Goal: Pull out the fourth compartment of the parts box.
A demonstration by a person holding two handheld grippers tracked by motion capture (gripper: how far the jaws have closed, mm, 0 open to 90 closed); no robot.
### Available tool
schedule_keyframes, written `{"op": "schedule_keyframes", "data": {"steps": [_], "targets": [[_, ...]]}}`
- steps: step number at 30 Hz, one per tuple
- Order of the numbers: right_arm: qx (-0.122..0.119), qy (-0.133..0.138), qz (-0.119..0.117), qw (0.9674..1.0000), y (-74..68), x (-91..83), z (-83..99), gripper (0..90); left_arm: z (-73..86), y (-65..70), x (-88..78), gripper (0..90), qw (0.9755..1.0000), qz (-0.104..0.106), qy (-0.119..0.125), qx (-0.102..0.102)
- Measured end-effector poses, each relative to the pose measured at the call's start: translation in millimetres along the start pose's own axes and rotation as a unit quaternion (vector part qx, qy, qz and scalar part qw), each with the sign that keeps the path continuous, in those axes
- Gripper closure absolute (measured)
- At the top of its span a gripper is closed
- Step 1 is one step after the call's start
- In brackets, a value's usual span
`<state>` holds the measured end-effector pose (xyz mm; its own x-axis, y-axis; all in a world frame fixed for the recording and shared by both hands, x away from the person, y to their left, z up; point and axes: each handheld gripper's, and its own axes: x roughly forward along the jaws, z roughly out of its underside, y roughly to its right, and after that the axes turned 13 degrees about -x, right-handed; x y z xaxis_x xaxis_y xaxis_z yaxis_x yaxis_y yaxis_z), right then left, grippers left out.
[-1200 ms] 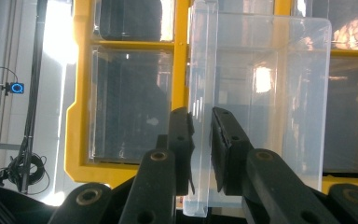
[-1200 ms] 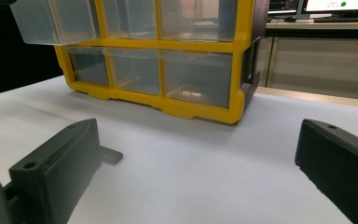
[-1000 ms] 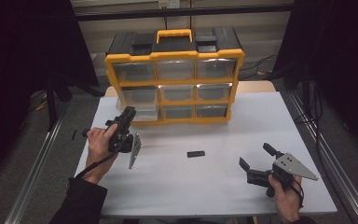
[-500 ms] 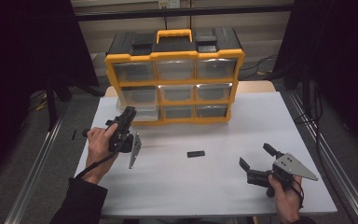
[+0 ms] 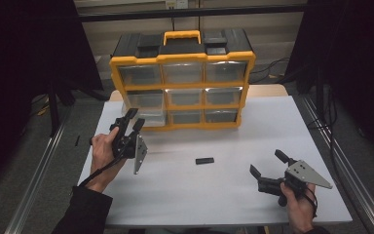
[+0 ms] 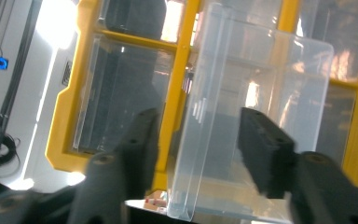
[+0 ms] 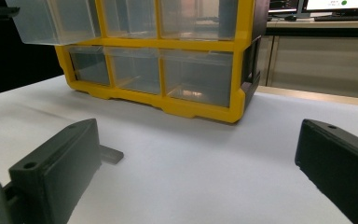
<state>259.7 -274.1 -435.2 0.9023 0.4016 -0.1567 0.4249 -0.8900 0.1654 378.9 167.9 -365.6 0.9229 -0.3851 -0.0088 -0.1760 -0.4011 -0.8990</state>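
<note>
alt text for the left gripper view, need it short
A clear plastic drawer, pulled partway out of a yellow-framed organizer, stands between the left gripper's two black jaws, which have just been opening and no longer press on it. Closed clear drawers sit behind.

open tongs (image 7: pixel 200 168) over white table (image 7: pixel 205 154), facing yellow drawer cabinet (image 7: pixel 168 100).

The person wore a dark sleeve (image 5: pixel 85 209) at the lower left of the high view. Each hand carried a black gripper with 2 blocky jaws, left gripper (image 5: pixel 129 118) and right gripper (image 5: pixel 269 163), each bearing a grey triangular plate with small holes.
</note>
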Motion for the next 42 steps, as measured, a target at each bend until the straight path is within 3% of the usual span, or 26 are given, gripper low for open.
{"op": "schedule_keyframes", "data": {"steps": [1,4,8,9,13,15,16,17,19,20,21,24,25,26,27,30,32,33,34,35,36,37,39,40,41,42], "targets": [[0.000,0.000,0.000,1.0000,0.0,0.0,0.0,0.0,0.0,0.0,0.0,39.8,1.0000,0.000,0.000,0.000],[-0.003,-0.001,0.000,1.0000,0.5,0.1,0.4,0.0,2.3,-1.1,3.1,30.6,0.9985,0.013,-0.002,-0.053],[-0.002,-0.001,-0.001,1.0000,0.1,0.1,0.1,0.0,4.3,-1.2,3.6,20.7,0.9979,0.012,-0.007,-0.063],[-0.004,-0.001,-0.001,1.0000,0.4,0.2,0.2,0.0,5.1,-1.9,4.3,18.1,0.9962,0.019,-0.004,-0.085],[-0.001,-0.001,-0.002,1.0000,0.0,0.1,0.1,0.0,4.1,-4.1,3.5,14.5,0.9945,0.014,0.001,-0.104],[-0.001,0.000,-0.001,1.0000,0.0,0.1,0.1,0.0,2.8,-6.9,2.6,11.8,0.9907,0.016,0.003,-0.135],[-0.002,0.000,0.000,1.0000,0.2,0.1,0.1,0.0,2.8,-6.9,2.6,10.8,0.9907,0.016,0.003,-0.135],[-0.004,-0.001,-0.001,1.0000,0.3,0.1,0.3,0.0,2.7,-8.1,2.9,10.8,0.9848,0.022,0.008,-0.172],[0.000,0.000,-0.001,1.0000,-0.2,0.1,0.0,0.0,2.4,-10.2,1.3,10.0,0.9802,0.020,0.010,-0.197],[0.000,0.000,-0.001,1.0000,-0.2,0.1,0.0,0.0,2.4,-10.2,1.3,9.8,0.9802,0.020,0.010,-0.197],[-0.002,-0.001,-0.001,1.0000,0.0,0.0,0.2,0.0,2.2,-11.7,0.5,9.6,0.9728,0.024,0.017,-0.230],[-0.002,-0.002,-0.001,1.0000,0.2,0.0,0.3,0.0,1.8,-13.5,-0.2,8.4,0.9689,0.024,0.012,-0.246],[-0.001,-0.001,-0.001,1.0000,-0.1,0.0,0.1,0.0,2.0,-14.6,-0.9,7.4,0.9603,0.031,0.012,-0.277],[-0.001,-0.001,-0.001,1.0000,-0.2,-0.1,0.0,0.0,2.2,-14.9,-1.0,6.5,0.9562,0.032,0.009,-0.291],[-0.002,-0.002,-0.001,1.0000,-0.3,-0.2,-0.1,0.0,2.2,-14.9,-1.0,5.7,0.9562,0.032,0.009,-0.291],[-0.003,-0.002,-0.001,1.0000,-0.3,-0.1,0.0,0.0,3.2,-13.9,-2.6,5.6,0.9515,0.038,0.003,-0.305],[-0.003,-0.002,-0.001,1.0000,-0.3,-0.1,0.0,0.0,3.3,-14.7,-4.7,5.4,0.9424,0.048,-0.006,-0.331],[-0.003,-0.002,-0.001,1.0000,-0.3,-0.1,0.0,0.0,3.2,-15.6,-7.5,5.2,0.9309,0.055,-0.009,-0.361],[-0.003,-0.002,-0.001,1.0000,-0.3,-0.1,0.0,0.0,3.2,-15.6,-7.5,5.3,0.9309,0.055,-0.009,-0.361],[-0.003,-0.002,-0.001,1.0000,-0.3,-0.1,0.0,0.0,3.4,-15.4,-9.6,5.3,0.9253,0.053,-0.007,-0.375],[-0.003,-0.002,-0.001,1.0000,-0.5,0.1,0.0,0.0,3.9,-14.3,-12.6,5.2,0.9168,0.054,-0.007,-0.396],[-0.003,-0.002,-0.001,1.0000,-0.5,0.1,0.0,0.0,3.9,-14.3,-12.6,5.0,0.9168,0.054,-0.007,-0.396],[-0.004,0.000,-0.003,1.0000,-1.0,0.2,-0.2,0.0,4.6,-11.7,-15.5,4.2,0.9104,0.061,-0.005,-0.409],[-0.004,0.000,-0.003,1.0000,-1.0,0.2,-0.2,0.0,4.6,-11.7,-15.5,3.9,0.9104,0.061,-0.005,-0.409],[-0.004,0.001,-0.002,1.0000,-1.2,0.1,-0.3,0.0,5.2,-9.6,-16.1,4.1,0.9049,0.066,-0.004,-0.421],[-0.004,0.000,-0.001,1.0000,-0.9,0.0,-0.2,0.0,5.2,-9.6,-16.1,4.1,0.9049,0.066,-0.004,-0.421]]}}
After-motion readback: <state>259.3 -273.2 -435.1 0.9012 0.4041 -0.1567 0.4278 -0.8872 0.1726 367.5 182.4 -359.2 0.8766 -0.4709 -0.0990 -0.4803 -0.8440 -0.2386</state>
